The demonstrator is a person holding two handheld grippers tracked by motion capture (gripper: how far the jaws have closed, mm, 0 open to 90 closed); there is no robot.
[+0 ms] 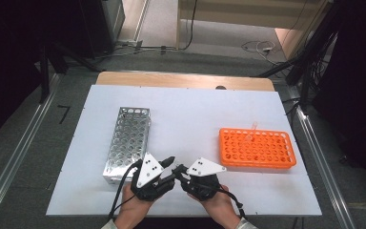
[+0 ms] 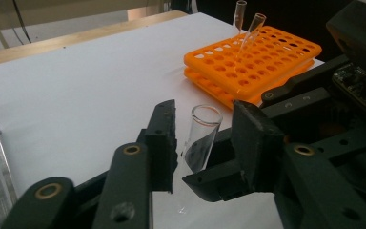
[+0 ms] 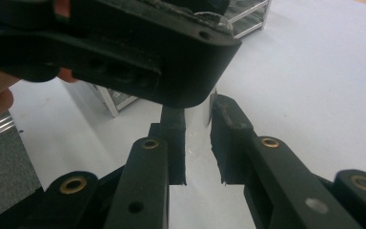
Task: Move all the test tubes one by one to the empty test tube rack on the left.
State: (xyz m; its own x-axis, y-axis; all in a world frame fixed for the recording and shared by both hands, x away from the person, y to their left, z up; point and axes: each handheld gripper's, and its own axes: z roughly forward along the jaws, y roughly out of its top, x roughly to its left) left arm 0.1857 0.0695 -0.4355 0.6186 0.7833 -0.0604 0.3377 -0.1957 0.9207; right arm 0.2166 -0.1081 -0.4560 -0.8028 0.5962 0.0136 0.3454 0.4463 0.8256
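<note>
The counter (image 1: 186, 114) is a wide, pale lavender-white sheet laid over a wooden top, whose bare wood shows as a strip along the far edge. Two racks stand directly on it, well apart. On the left a metal rack (image 1: 126, 143) — long, perforated with round holes — runs lengthwise from the near edge toward the far side. On the right an orange rack (image 1: 257, 149) lies crosswise, its grid of holes facing up — clear tubes (image 2: 248, 28) stand tilted in holes at its far edge.
</note>
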